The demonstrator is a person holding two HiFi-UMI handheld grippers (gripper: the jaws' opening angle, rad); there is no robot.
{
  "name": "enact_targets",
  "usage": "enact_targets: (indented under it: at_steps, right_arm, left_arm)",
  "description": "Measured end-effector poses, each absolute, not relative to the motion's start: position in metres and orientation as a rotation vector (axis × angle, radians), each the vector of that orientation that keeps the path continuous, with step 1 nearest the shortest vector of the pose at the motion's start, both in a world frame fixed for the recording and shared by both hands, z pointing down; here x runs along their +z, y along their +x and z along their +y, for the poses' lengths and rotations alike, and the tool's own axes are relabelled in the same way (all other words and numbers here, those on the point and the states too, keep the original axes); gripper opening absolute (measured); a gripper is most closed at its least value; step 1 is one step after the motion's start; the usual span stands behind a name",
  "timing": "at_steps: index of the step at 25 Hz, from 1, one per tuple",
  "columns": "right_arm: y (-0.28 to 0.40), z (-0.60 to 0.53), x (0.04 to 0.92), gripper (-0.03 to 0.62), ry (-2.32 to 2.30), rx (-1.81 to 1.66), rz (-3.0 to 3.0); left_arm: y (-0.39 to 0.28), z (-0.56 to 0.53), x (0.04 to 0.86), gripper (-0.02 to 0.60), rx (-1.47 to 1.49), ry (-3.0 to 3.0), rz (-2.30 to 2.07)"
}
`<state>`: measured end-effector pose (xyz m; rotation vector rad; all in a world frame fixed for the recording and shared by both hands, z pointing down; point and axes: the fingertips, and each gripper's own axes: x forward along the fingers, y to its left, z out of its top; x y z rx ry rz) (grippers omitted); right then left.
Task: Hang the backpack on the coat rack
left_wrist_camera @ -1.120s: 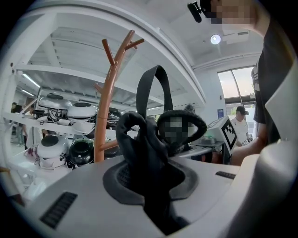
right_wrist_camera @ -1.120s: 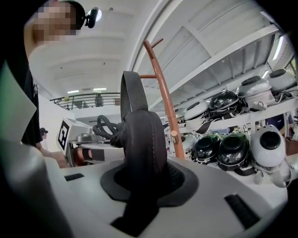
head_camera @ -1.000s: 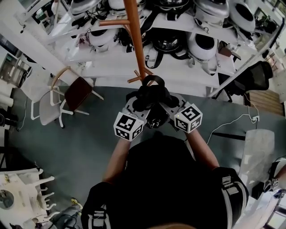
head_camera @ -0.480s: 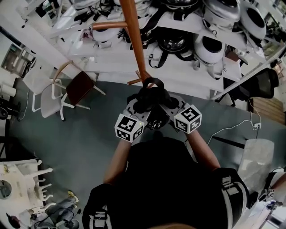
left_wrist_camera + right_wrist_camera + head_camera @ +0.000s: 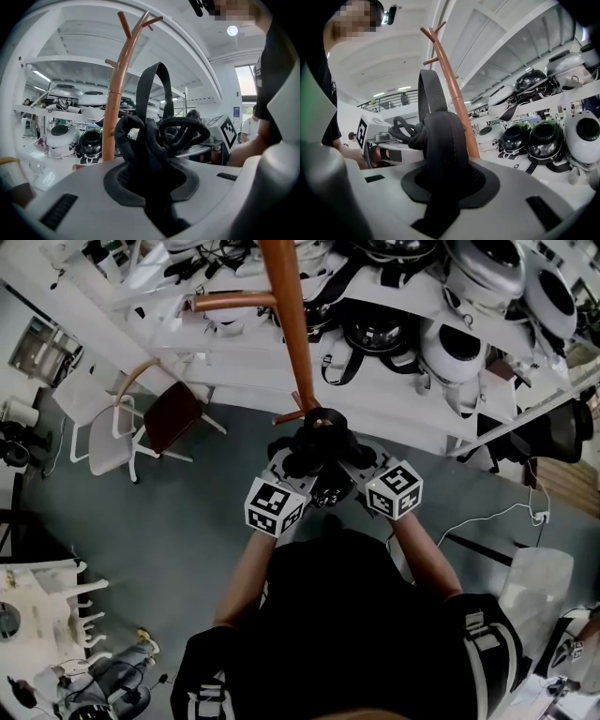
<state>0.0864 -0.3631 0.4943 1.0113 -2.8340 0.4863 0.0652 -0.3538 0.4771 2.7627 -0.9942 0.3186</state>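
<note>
Head view, looking down: the left gripper [image 5: 287, 465] and right gripper [image 5: 352, 461], close together, each have jaws clamped narrowly on a black strap of the backpack [image 5: 317, 444], which is bunched between them right against the brown coat rack [image 5: 286, 315], with helmet shelves [image 5: 394, 395] beyond
</note>
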Motion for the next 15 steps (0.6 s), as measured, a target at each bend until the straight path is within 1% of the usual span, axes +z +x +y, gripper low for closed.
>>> enact_targets:
  at_steps: [15]
  right_arm:
    - [0.087, -0.395, 0.52, 0.109, 0.954, 0.517, -2.81]
  left_arm:
    - [0.066, -0.383, 0.504, 0.086, 0.372, 2.696, -1.014]
